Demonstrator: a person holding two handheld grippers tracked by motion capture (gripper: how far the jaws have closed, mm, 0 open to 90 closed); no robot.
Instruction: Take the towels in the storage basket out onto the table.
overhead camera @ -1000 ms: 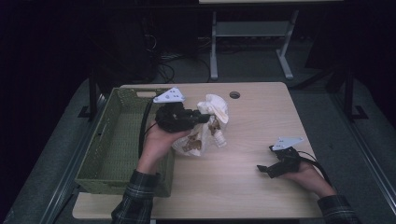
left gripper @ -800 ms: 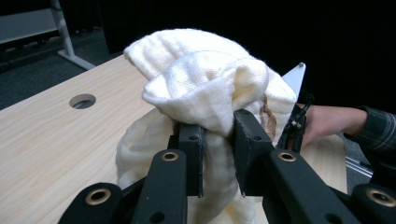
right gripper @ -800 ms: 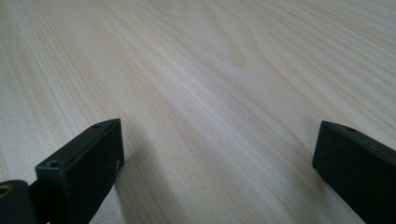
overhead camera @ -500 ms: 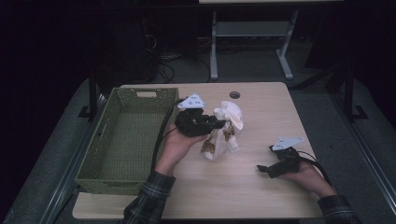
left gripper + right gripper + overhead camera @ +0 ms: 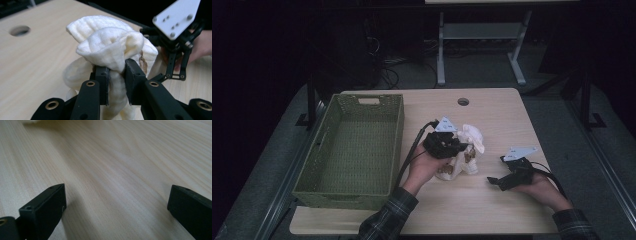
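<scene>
Pinching a bunched fold of cream cloth (image 5: 110, 50), the left gripper (image 5: 116, 75) has its 2 fingers (image 5: 102, 77) drawn close, pads pressing the fabric from both sides with only the squeezed neck of cloth between them. In the left gripper view the cloth billows out above the pads and hangs below them, so its long axis runs roughly up and down, the puffed top away from the camera and the lower end toward the tabletop (image 5: 37, 57). In the high view the cloth (image 5: 469, 142) sits near the middle of the tabletop (image 5: 492, 110), its lower part resting on or just above the wood; which, I cannot tell. The right gripper (image 5: 497, 181) lies low on the tabletop near the person's edge, well apart from the cloth, and the right gripper view shows its 2 fingers (image 5: 45, 205) spread wide with bare wood between them. To the left of the left hand (image 5: 424, 167), a green woven basket (image 5: 397, 135) stands along the tabletop's left side, its near wall close to the forearm. Beyond the cloth, open wood runs to the far edge, past a round cable hole (image 5: 463, 101).
</scene>
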